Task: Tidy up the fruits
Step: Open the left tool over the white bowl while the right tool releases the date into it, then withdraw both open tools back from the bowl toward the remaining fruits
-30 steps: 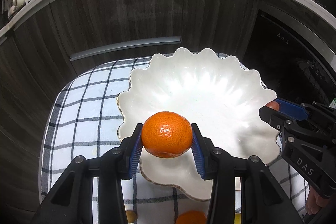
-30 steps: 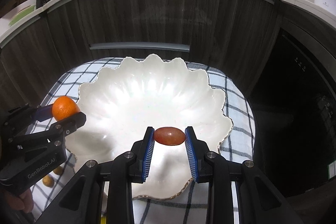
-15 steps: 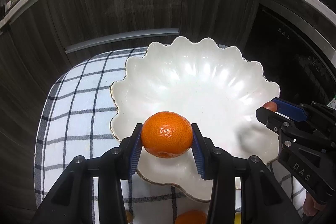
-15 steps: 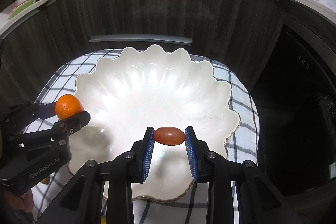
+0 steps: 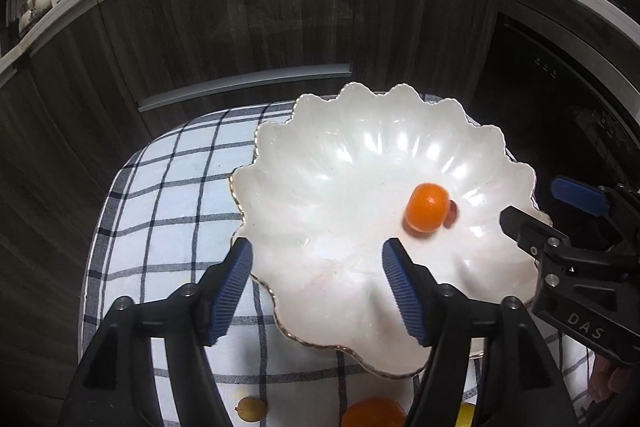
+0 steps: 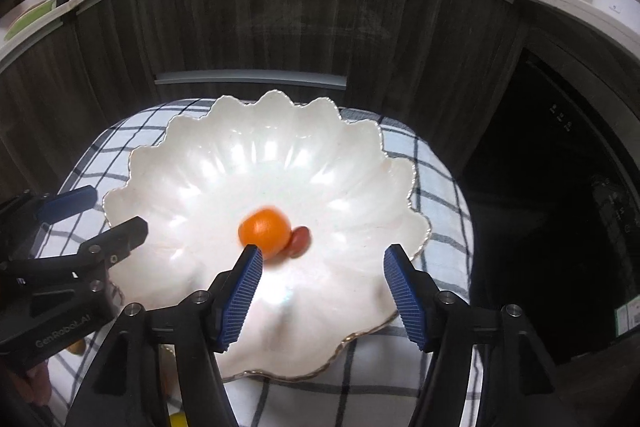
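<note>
Here we had our left gripper (image 5: 316,283) spread wide and empty, and our right gripper (image 6: 322,291) likewise. Beyond their tips, the orange (image 6: 265,231) and a small red fruit (image 6: 300,241) lay touching inside the white bowl (image 6: 224,163) on the checked cloth (image 5: 176,195).

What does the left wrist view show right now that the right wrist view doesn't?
Only the left wrist view: loose fruit on the checked cloth near the bottom edge, namely a second orange and a small yellow fruit, both outside the bowl. Only the right wrist view: motion blur on the orange, so it may not have settled. Both: the white scalloped bowl holding the orange with the small red fruit touching it, and the left gripper and right gripper open and empty.
</note>
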### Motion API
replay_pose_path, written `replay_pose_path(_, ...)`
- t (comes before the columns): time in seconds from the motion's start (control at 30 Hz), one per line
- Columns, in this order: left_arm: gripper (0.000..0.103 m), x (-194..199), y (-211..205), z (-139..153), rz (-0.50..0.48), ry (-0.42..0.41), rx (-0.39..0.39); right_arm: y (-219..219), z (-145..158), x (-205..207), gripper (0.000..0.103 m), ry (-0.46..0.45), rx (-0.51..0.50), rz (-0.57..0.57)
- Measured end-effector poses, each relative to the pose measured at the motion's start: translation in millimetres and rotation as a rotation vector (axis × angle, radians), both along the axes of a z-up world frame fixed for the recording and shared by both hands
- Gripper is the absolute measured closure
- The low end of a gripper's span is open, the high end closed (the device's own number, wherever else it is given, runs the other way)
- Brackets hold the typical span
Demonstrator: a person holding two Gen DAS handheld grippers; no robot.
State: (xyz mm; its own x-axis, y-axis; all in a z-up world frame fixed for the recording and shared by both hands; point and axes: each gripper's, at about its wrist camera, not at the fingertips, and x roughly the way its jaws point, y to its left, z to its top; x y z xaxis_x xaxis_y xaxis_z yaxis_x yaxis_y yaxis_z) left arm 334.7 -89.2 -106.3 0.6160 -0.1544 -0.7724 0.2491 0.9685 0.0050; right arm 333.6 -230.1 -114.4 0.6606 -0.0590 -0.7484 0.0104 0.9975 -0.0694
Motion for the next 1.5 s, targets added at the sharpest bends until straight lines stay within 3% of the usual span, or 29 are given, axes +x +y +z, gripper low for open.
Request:
replay_pose_path(0.07,0.03,-1,2,2,0.007,-0.002,-0.006,-1,4,-1,0.028,-0.013,-0.006,-0.008)
replay_pose_path(0.23,0.023,-5,6,10,0.022,-0.014,-0.008,1,14,-4,0.028,-0.03,-0.023,-0.013)
replay_pose_path(0.9,0.023,-40,26,58,0.091,-0.093,-0.027,12,59,-38,0.027,-0.109,-0.004,-0.028)
replay_pose_path(1.5,0.023,-79,40,64,0.127,-0.103,-0.021,20,71,-70,0.027,-0.138,0.042,-0.039)
